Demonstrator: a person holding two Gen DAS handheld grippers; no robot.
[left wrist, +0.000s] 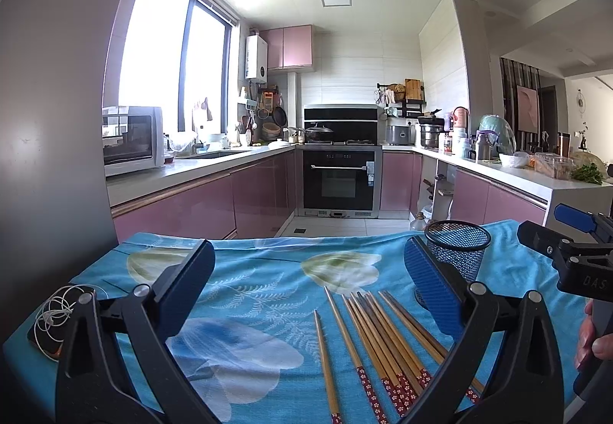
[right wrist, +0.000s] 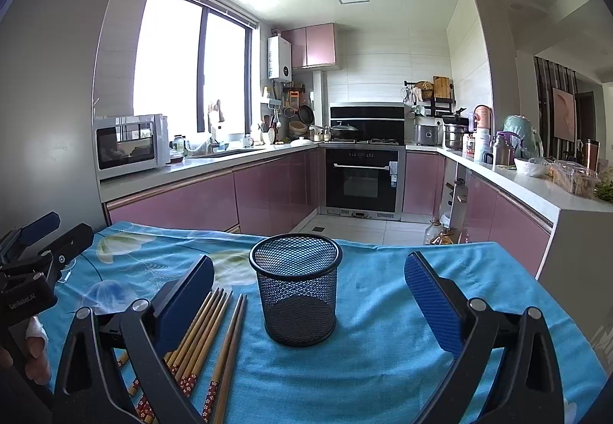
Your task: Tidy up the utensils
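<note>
Several wooden chopsticks (left wrist: 383,343) with red patterned ends lie side by side on the blue floral tablecloth (left wrist: 260,293). My left gripper (left wrist: 310,290) hovers open above them, with nothing between its fingers. A black mesh cup (left wrist: 458,248) stands upright just beyond the right finger. In the right wrist view the mesh cup (right wrist: 297,290) sits empty between the wide-apart fingers of my open right gripper (right wrist: 310,293). The chopsticks (right wrist: 207,339) lie to its left, partly under the left finger. Each gripper shows at the edge of the other's view: the right gripper (left wrist: 574,244) and the left gripper (right wrist: 38,251).
A coiled white cable (left wrist: 57,313) rests on a dark object at the table's left edge. A hand (left wrist: 594,336) holds the right gripper's handle. Beyond the table's far edge lie a tiled floor, pink cabinets and an oven (left wrist: 339,179).
</note>
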